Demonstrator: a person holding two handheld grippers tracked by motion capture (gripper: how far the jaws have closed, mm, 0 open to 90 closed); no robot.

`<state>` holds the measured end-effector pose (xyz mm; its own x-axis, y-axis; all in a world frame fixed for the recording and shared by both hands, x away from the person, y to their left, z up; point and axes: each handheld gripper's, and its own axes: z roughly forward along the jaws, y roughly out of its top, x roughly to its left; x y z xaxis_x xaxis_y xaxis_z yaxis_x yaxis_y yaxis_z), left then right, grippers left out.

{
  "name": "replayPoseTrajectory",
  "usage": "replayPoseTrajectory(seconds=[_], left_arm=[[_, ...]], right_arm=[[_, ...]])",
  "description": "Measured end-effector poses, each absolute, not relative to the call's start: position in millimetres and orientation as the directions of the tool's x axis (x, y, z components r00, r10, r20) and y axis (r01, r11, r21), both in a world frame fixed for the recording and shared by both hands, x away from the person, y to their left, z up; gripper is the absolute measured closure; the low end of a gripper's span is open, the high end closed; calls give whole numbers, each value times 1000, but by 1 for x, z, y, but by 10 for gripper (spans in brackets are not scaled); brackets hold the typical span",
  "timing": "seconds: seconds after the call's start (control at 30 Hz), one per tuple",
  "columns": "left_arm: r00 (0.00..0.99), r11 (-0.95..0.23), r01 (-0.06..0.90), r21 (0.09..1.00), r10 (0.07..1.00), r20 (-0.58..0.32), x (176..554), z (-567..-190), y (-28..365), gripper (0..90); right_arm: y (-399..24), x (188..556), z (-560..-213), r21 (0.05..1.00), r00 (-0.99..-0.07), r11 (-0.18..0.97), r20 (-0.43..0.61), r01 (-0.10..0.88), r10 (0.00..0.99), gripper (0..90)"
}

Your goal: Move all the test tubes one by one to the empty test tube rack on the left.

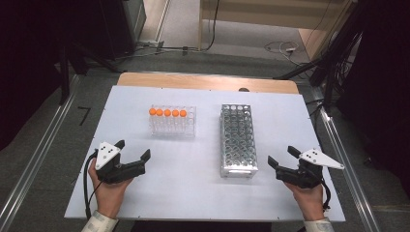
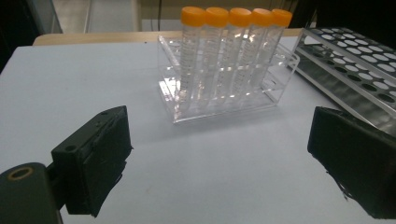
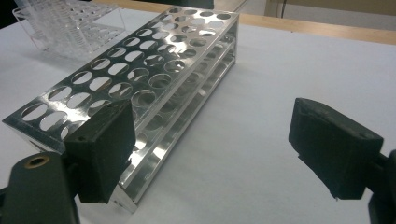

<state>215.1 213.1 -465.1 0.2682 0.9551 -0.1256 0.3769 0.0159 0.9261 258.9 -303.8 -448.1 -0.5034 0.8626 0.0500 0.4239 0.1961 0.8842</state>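
Where the white table (image 1: 193,188) holds its two racks, the clear plastic rack (image 1: 172,121) stands on the left half, with five orange-capped tubes (image 1: 167,112) upright in a single row along its far edge. In the left gripper view those tubes (image 2: 233,51) rise side by side, caps touching or nearly so, inside the clear rack (image 2: 224,100). Just to the right, apart from it, lies the metal rack (image 1: 237,140), a long perforated block running away from the person, all its holes vacant in the right gripper view (image 3: 135,93). Nearer the person, the left gripper (image 1: 131,151) sits held in the left hand (image 1: 112,193), jaws spread wide with nothing between them. The right gripper (image 1: 282,155), in the right hand (image 1: 308,197), lies beside the metal rack's near end, jaws likewise wide apart, gripping nothing
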Motion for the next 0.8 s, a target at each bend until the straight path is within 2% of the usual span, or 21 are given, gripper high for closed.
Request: replayPoseTrajectory(seconds=[0.8], left_arm=[[202, 15, 395, 918, 974, -103, 197, -475, 242, 64]], right_arm=[[-337, 245, -462, 869, -419, 162, 56, 467, 906, 125]])
